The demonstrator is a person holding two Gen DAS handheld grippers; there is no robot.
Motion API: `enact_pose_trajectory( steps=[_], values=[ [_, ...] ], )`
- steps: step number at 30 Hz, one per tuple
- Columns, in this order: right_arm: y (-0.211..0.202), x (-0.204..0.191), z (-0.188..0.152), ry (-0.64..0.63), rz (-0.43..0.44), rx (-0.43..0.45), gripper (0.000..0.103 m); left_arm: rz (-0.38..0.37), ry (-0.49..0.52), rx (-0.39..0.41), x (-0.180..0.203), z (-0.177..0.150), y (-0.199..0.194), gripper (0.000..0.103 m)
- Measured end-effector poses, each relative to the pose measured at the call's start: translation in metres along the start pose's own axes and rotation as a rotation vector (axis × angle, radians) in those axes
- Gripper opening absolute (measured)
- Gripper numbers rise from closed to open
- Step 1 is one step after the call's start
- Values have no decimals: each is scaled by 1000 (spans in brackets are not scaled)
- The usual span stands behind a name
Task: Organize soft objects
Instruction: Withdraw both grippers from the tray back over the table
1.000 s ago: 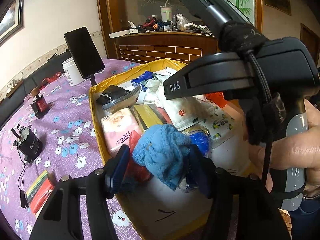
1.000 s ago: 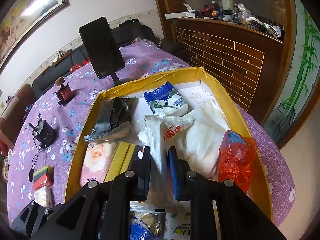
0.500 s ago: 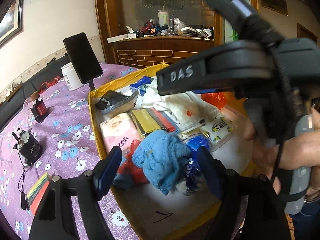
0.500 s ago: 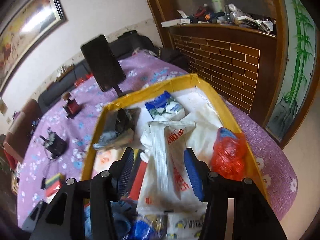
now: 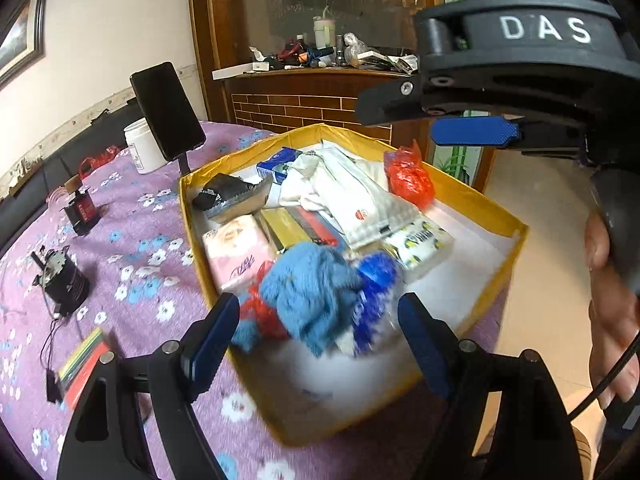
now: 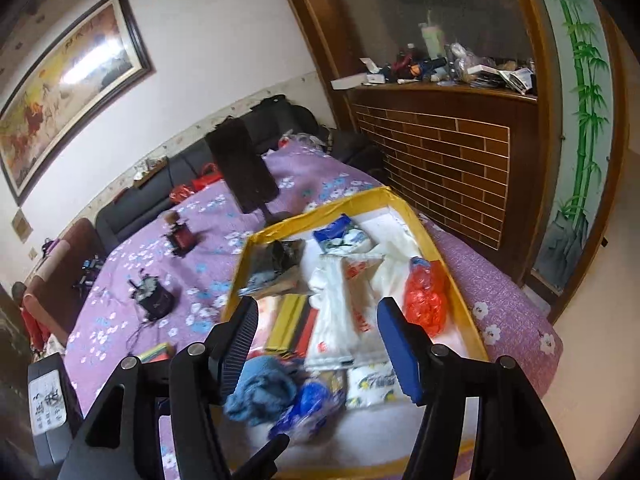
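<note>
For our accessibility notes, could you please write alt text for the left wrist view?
The left gripper, jaws opening and empty, hovers over a blue cloth in a yellow box of soft packets on a purple floral tablecloth; the right gripper hangs above.

We see a crumpled blue towel [image 5: 316,300] lying at the near end of the yellow box [image 5: 472,196], on its white floor. A red plastic bag [image 5: 410,178] sits by the far right wall. Between them lie a pink tissue pack [image 5: 236,248] and white packets [image 5: 360,204], all loose and overlapping.
</note>
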State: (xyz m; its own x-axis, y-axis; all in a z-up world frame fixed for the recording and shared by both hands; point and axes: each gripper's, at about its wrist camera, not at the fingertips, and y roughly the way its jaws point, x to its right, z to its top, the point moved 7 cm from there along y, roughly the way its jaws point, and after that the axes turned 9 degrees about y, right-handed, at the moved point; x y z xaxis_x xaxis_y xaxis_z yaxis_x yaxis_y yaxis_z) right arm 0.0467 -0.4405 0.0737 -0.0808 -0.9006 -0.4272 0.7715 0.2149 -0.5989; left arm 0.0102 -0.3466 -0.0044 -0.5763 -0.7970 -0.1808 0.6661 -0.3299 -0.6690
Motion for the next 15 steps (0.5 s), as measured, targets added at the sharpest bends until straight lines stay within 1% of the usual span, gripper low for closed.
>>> enact_pose_trajectory(
  steps=[3, 6, 8, 9, 12, 15],
  values=[
    [-11, -12, -4, -15, 24, 12, 69, 12, 8, 5, -3, -4, -21, 81],
    [-17, -28, -9, -36, 53, 12, 72, 10, -12, 8, -14, -12, -41, 82],
    [-17, -43, -16, -54, 80, -4, 72, 7, -31, 1, -25, -21, -51, 84],
    [-15, -53, -21, -65, 101, -21, 72, 4, -45, -3, -33, -27, -56, 84],
    [-8, -76, -38, -104, 149, -78, 73, 27, -105, -15, -66, -51, -71, 84],
    [6, -101, -61, -156, 185, -151, 73, 56, -194, -31, -104, -84, -88, 84]
  ],
)
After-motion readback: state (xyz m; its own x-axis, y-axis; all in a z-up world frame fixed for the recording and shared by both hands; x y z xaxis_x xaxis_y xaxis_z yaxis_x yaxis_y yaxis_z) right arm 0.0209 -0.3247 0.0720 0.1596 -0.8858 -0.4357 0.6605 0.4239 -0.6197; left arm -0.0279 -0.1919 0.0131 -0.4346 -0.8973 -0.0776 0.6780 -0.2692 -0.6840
